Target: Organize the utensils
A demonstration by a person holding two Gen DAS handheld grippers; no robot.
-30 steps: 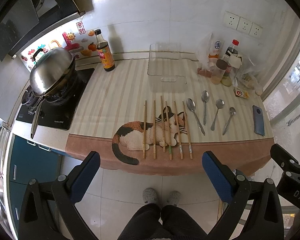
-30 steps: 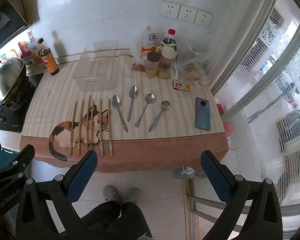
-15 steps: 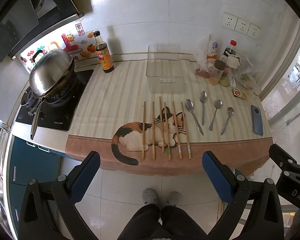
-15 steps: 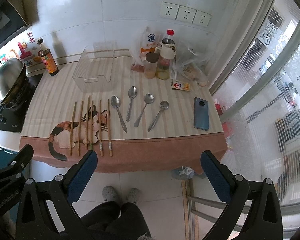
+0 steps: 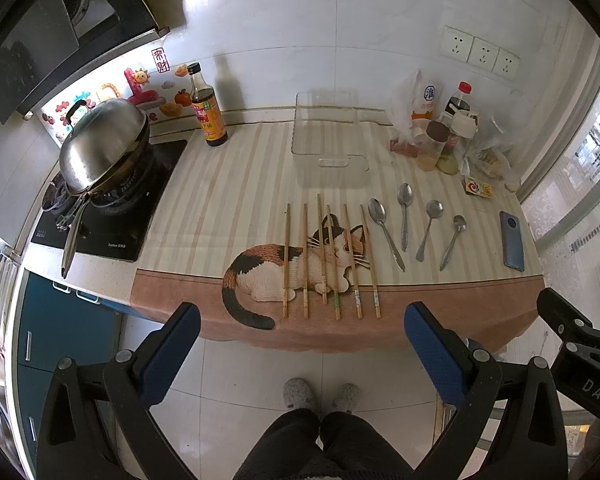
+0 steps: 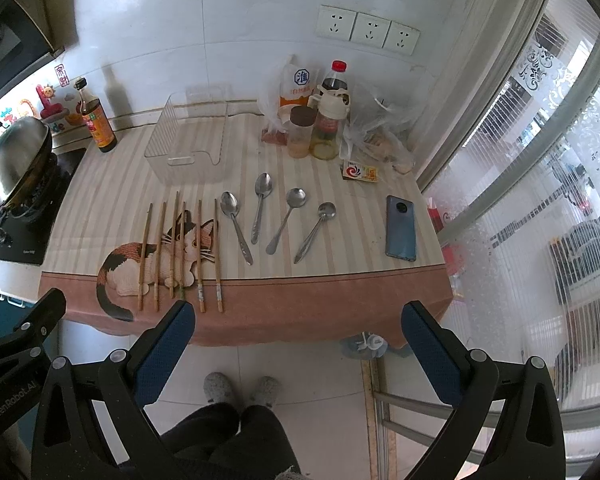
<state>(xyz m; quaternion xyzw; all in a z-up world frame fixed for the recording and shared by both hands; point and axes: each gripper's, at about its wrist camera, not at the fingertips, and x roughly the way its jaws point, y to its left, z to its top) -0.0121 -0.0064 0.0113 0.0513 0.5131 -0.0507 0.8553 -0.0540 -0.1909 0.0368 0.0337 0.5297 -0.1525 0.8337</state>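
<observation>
Six wooden chopsticks (image 5: 330, 258) are laid side by side, roughly parallel, across the cat print at the front of the counter, their decorated ends nearest the front edge. Just to their right, four metal spoons (image 5: 414, 226) are set out apart from one another, bowls pointing toward the wall. Behind the chopsticks, an empty clear plastic bin (image 5: 329, 140) is stood upright

6 chopsticks (image 5: 327, 256) left of 4 spoons (image 5: 416, 228), bin (image 5: 328, 140) behind

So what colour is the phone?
Blue phone, clearest in the right wrist view.
</observation>
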